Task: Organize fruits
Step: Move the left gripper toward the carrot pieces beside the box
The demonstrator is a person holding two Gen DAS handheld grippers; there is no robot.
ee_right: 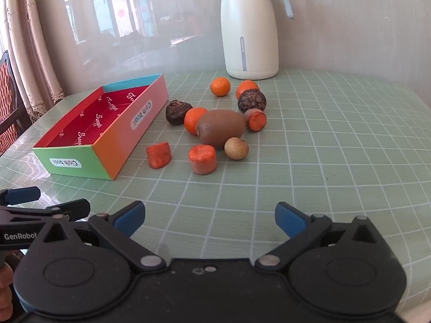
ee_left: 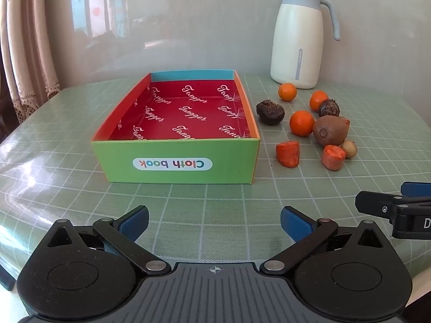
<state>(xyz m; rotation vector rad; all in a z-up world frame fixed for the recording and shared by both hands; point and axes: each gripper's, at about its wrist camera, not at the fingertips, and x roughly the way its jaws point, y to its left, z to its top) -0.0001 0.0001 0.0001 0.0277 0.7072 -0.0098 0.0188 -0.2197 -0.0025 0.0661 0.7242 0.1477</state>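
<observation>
Ahead of the left gripper (ee_left: 214, 223), jaws spread wide and empty: open cardboard box (ee_left: 175, 161), red-lined, nothing inside. Ahead of the right gripper (ee_right: 210, 219), likewise spread and empty: fruit pile on the green grid tablecloth (ee_right: 323, 161), with kiwi (ee_right: 221, 127), tangerines (ee_right: 220, 86), carrot chunks (ee_right: 202, 158). Beyond them, white thermos jug (ee_right: 249, 32).

A table (ee_left: 215, 202) covered in green grid cloth carries an open cardboard box (ee_left: 175, 162), a white thermos jug (ee_left: 296, 40) and scattered fruits (ee_right: 219, 127) beside the box.
</observation>
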